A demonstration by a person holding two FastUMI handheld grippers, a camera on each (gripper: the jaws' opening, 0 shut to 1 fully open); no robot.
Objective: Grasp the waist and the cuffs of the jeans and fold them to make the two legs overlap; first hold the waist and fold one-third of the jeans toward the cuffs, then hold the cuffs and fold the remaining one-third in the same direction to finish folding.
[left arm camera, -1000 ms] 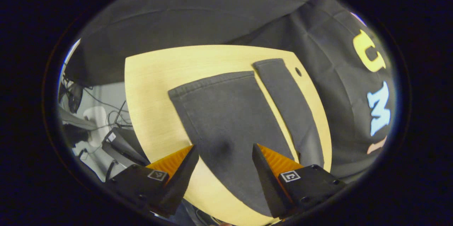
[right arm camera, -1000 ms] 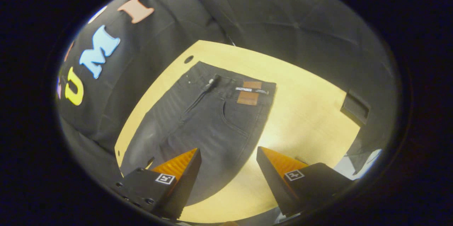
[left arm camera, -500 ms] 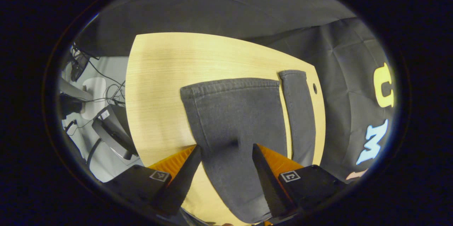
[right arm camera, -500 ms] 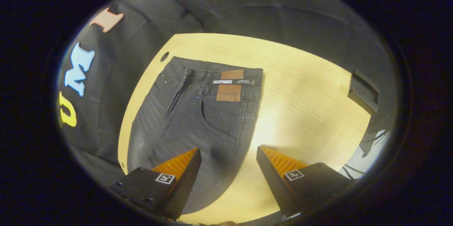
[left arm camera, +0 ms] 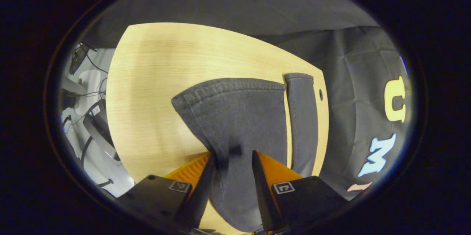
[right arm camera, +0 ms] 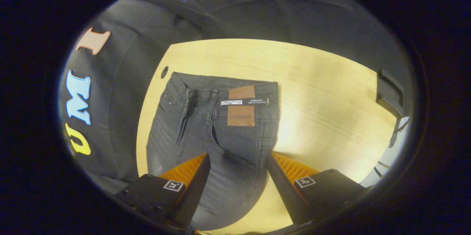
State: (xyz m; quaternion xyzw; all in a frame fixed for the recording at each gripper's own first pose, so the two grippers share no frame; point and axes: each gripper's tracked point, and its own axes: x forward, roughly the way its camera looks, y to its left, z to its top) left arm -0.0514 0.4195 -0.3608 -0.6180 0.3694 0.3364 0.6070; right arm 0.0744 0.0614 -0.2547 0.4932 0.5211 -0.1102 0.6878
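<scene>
Dark jeans lie flat on a pale wooden table, one gripper at each end.

Left gripper view: the left gripper (left arm camera: 232, 168) at the bottom centre stands narrow, both fingers pinching a bunched fold of the jeans (left arm camera: 243, 117) leg; the cuffs (left arm camera: 235, 84) lie mid-frame, with a second leg to the right, on the table (left arm camera: 158, 80). Right gripper view: the right gripper (right arm camera: 238, 176) at bottom centre stands wide over the hip of the jeans (right arm camera: 206, 132); the waist (right arm camera: 224, 86) with its brown patch (right arm camera: 241, 106) lies at centre, and the table (right arm camera: 323, 95) stretches right.
</scene>
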